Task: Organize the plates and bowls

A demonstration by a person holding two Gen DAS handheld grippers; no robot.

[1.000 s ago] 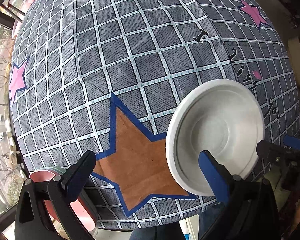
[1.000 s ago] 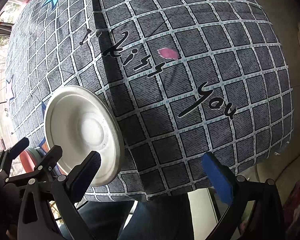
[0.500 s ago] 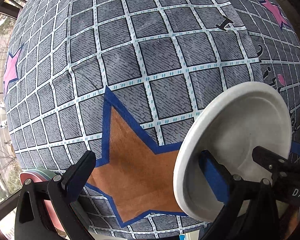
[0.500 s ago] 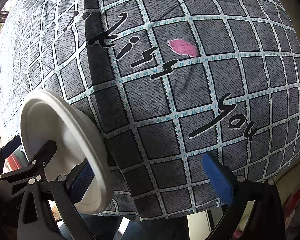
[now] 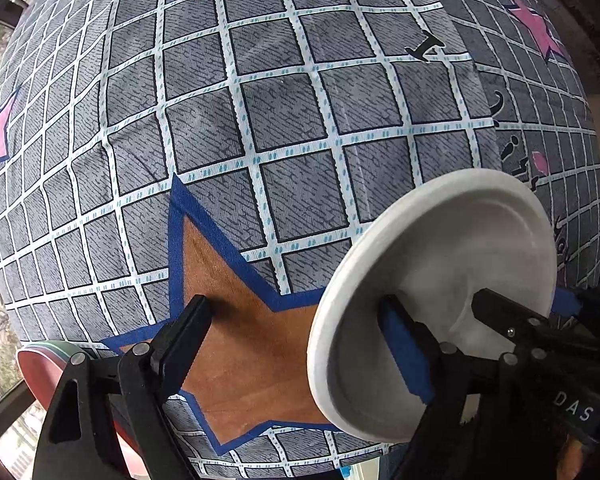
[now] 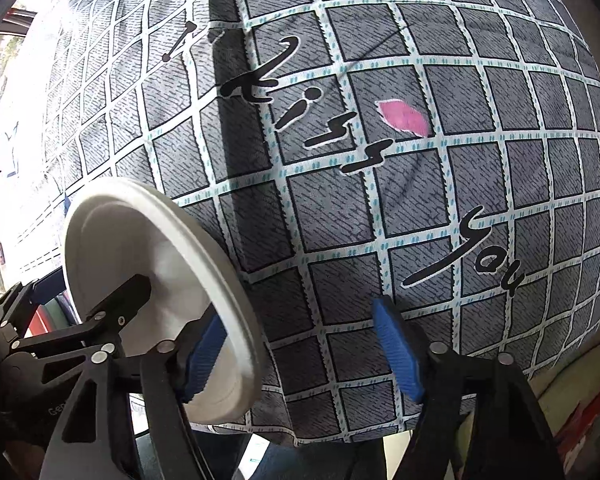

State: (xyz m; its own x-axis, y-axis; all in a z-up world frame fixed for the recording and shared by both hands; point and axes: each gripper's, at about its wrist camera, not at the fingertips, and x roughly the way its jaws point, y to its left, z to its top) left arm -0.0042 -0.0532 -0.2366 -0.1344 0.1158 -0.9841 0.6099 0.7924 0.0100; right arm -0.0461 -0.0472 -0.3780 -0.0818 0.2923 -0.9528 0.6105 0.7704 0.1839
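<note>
The white plate [image 5: 452,264] stands tilted off the checked tablecloth [image 5: 260,120] at lower right, seemingly between both wide-spread grippers, left gripper [image 5: 300,344] and right gripper [image 6: 300,344] (neither visibly clamping), not yet on the pink-rimmed stack [image 5: 48,364] at lower left.

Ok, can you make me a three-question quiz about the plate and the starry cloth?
1. In the left wrist view, where is the brown star print on the grey checked tablecloth?
A. left of the round white plate
B. right of it
C. printed on it

2. What colour is the star's outline?
A. pink
B. blue
C. green

3. How is the plate sitting?
A. lying flat
B. tipped up on its edge
C. broken in pieces

Answers:
1 A: the star shows to the plate's left.
2 B: a blue band runs round the brown.
3 B: its hollow face points sideways, not up.
</note>
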